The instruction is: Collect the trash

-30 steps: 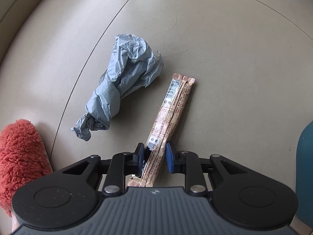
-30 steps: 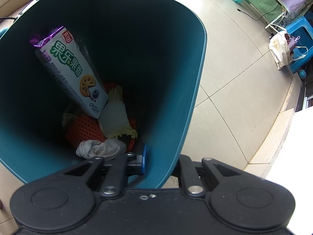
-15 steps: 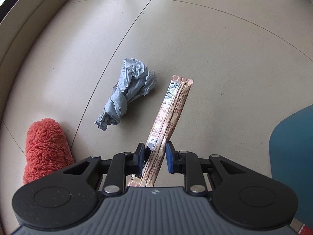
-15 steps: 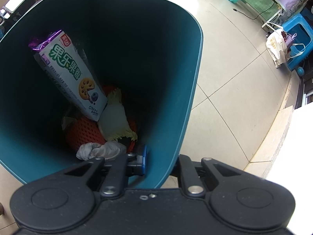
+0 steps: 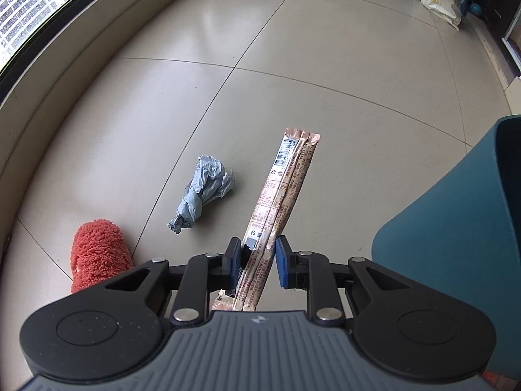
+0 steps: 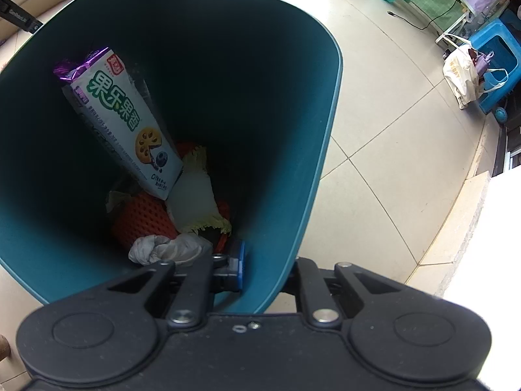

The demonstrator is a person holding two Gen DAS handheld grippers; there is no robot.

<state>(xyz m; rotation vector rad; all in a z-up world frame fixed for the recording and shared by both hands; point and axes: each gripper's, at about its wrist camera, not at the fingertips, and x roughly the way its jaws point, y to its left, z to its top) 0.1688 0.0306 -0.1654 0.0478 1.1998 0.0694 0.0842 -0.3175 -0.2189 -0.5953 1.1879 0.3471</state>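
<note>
in the left wrist view your left gripper (image 5: 255, 262) clenched the wrapper (image 5: 280, 192) above the floor, best swung right over the bin (image 5: 462, 244); in the right, your right gripper (image 6: 265, 268) clamped the bin rim (image 6: 325, 150), best kept steady.

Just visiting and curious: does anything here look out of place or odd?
Yes. A crumpled grey bag lies loose on the floor, outside the bin. The left gripper holds a long wrapper at a slant. The right gripper clamps the bin's rim, one finger inside and one outside.
</note>
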